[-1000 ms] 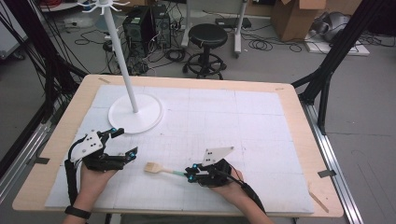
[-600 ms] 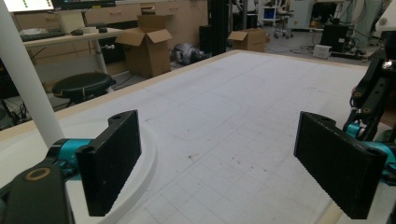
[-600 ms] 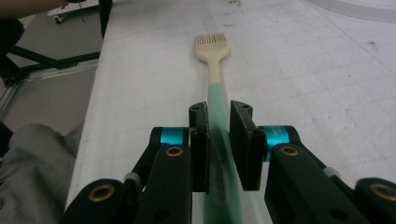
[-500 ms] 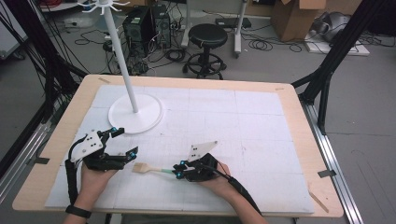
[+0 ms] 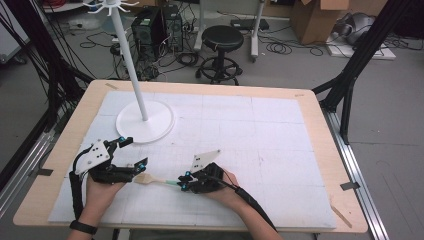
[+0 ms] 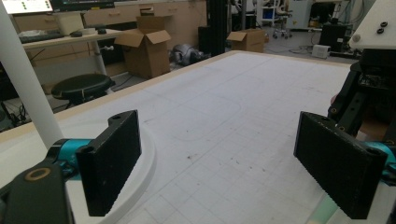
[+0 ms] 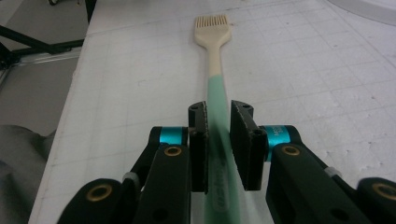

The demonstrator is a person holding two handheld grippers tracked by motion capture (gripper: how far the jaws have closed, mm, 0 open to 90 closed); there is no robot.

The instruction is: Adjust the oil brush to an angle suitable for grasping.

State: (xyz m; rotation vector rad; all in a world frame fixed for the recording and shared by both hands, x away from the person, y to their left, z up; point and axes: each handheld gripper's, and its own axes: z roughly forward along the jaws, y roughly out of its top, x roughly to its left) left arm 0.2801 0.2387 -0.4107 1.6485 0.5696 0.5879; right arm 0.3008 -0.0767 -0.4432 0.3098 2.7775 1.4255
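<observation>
The right gripper (image 5: 183, 181) lies low over the table's (image 5: 310, 107) near edge, about midway along it, its jaws clamped narrow on the green handle of a pastry brush (image 5: 156, 180). In the right gripper view the handle runs straight out between the two black pads (image 7: 200, 140) to a cream head with short bristles; the pads sit tight against both sides of it. The brush lies nearly level just above the white mat (image 5: 260, 130), its head pointing toward the left gripper (image 5: 134, 152).

The left gripper rests near the table's near left corner, jaws spread wide with nothing between them. The brush head sits just beside its nearer jaw. A white stand (image 5: 145, 120) with a round base occupies the far left part of the mat.
</observation>
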